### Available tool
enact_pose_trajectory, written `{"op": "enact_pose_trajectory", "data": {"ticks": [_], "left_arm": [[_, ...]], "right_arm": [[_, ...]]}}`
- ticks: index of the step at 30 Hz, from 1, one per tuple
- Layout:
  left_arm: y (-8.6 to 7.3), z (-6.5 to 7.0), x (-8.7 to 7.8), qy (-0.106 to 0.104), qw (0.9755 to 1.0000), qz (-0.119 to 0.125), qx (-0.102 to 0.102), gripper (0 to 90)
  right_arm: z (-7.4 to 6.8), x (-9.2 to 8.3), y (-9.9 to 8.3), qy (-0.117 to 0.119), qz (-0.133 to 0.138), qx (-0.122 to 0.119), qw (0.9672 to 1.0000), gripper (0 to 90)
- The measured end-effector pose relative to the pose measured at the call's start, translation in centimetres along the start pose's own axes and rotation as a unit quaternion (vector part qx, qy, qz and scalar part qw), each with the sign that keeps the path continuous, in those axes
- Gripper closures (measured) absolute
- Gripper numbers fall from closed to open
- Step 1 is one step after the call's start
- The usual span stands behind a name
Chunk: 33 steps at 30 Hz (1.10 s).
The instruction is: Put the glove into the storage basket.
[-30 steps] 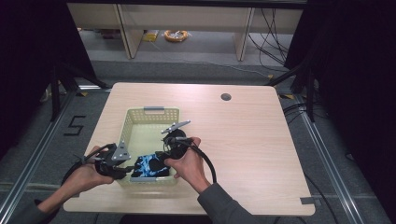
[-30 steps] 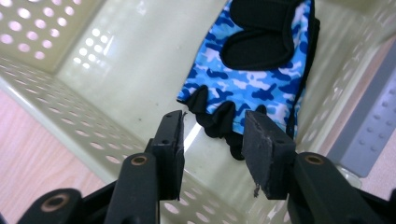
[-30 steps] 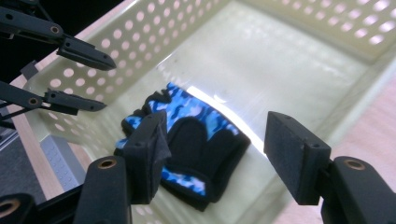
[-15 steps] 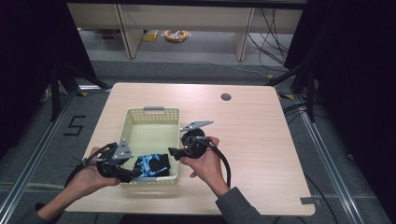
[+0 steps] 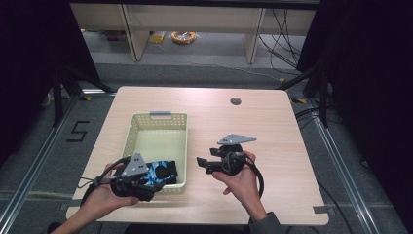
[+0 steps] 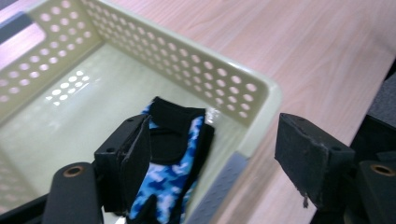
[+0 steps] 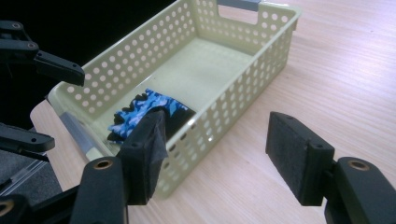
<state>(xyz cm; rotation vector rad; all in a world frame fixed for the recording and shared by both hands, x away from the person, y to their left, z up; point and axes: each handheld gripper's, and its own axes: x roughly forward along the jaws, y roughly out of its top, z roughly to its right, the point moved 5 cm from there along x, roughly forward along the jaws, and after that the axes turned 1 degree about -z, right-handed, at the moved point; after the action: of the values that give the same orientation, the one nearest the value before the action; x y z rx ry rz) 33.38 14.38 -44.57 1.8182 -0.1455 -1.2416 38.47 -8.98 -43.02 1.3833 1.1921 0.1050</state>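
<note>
The blue camouflage glove (image 5: 159,171) lay limp in the basket (image 5: 157,127), at six o'clock. Both the left gripper (image 5: 146,184) and right gripper (image 5: 200,164) gaped empty. Soft, light; I'd pinch its black cuff.

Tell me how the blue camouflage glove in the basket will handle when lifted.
The glove lies flat and creased against the basket floor, so it is probably soft and would droop from one pinch. It looks thin, likely light. Its fabric probably grips rather than slips.

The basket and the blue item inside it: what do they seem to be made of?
The basket looks like pale yellow-green moulded plastic: glossy floor, regular punched holes. The blue item seems to be soft fabric, matte, with a camouflage print and black parts; it lies limp.
</note>
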Motion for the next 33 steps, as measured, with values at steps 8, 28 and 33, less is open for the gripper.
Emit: {"op": "enact_pose_trajectory", "data": {"ticks": [8,28,33], "left_arm": [[0.3,1.9,1.2,-0.011,0.9997,0.02,-0.003,26.1],[0.3,5.3,3.2,-0.048,0.9984,0.03,0.004,25.6],[0.0,5.9,3.4,-0.055,0.9978,0.034,0.009,25.2]], "right_arm": [[1.2,-2.1,-1.9,0.005,0.021,0.018,0.9996,37.4],[1.9,-3.2,-4.8,0.019,0.028,0.011,0.9994,36.2],[1.9,-3.6,-5.5,0.019,0.026,0.027,0.9991,35.2]]}}
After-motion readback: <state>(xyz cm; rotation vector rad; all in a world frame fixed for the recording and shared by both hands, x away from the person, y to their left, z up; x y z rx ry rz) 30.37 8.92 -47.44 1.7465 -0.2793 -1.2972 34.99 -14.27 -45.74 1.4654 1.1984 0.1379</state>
